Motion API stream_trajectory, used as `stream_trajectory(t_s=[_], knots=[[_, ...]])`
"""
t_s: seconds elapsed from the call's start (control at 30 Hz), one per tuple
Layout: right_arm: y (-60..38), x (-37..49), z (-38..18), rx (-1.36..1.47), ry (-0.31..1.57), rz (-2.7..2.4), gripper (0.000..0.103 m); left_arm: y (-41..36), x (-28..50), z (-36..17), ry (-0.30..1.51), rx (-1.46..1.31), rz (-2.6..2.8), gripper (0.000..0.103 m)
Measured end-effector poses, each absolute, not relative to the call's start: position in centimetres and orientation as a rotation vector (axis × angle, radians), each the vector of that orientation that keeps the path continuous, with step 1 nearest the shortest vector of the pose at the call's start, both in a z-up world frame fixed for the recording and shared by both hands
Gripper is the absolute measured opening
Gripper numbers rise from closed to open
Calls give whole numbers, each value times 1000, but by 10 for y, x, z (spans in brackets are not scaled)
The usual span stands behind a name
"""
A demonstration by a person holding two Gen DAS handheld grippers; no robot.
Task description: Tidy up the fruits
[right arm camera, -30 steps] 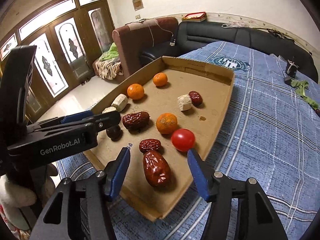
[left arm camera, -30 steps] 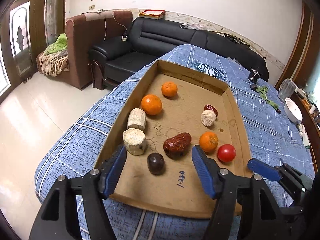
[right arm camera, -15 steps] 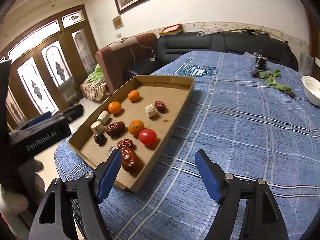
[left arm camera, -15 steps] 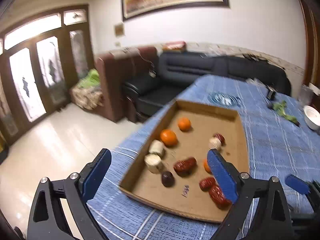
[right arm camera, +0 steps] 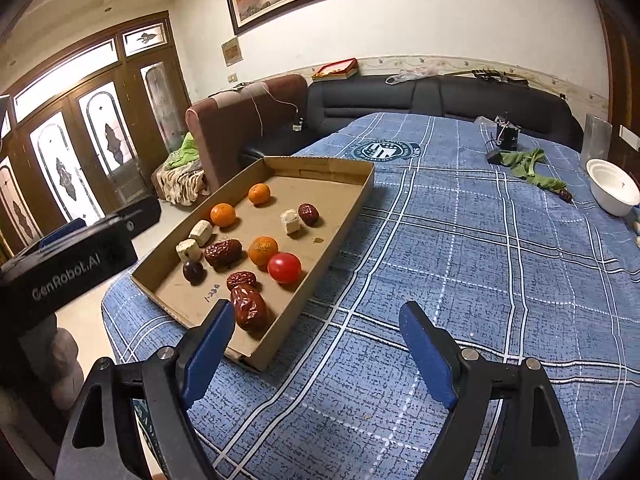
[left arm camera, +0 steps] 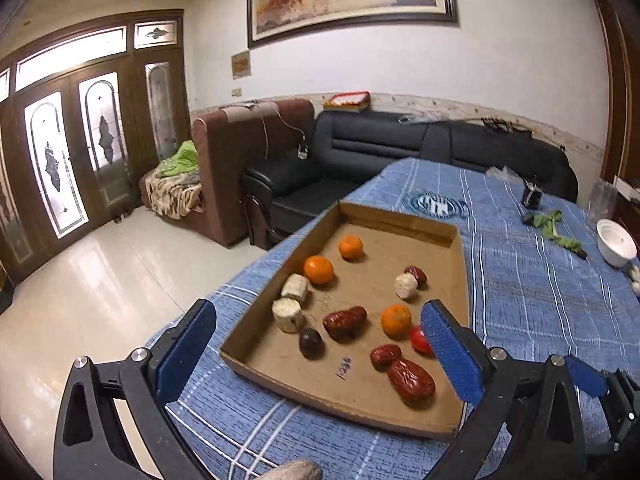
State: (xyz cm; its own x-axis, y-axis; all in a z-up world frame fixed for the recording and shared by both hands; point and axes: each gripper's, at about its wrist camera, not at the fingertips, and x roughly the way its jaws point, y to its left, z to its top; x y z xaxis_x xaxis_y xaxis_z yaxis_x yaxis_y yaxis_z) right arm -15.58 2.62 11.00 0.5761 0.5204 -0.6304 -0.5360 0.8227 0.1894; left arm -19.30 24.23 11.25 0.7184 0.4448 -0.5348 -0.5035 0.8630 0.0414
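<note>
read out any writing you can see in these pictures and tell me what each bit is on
"GenRobot.AI": white letters on the side of the left gripper's black body.
Handwritten marks on the cardboard tray floor: some digits, too scrawled to read.
Round emblem on the blue tablecloth: its lettering is too small to read.
Small sign on the wall: blurred, unreadable.

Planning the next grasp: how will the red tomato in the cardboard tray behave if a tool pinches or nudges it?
The red tomato looks round and glossy, so it will probably roll if nudged and may slip between flat pads. Its skin appears thin; a hard pinch could split it. It seems to touch an orange, which might roll too.
</note>
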Motion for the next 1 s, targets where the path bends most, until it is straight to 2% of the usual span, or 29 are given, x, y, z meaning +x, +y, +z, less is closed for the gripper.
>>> stream_trajectory(t_s=[1.0], knots=[[39,-137,91,-78,802,581,91,251,-166,81,693,-197,423,102]])
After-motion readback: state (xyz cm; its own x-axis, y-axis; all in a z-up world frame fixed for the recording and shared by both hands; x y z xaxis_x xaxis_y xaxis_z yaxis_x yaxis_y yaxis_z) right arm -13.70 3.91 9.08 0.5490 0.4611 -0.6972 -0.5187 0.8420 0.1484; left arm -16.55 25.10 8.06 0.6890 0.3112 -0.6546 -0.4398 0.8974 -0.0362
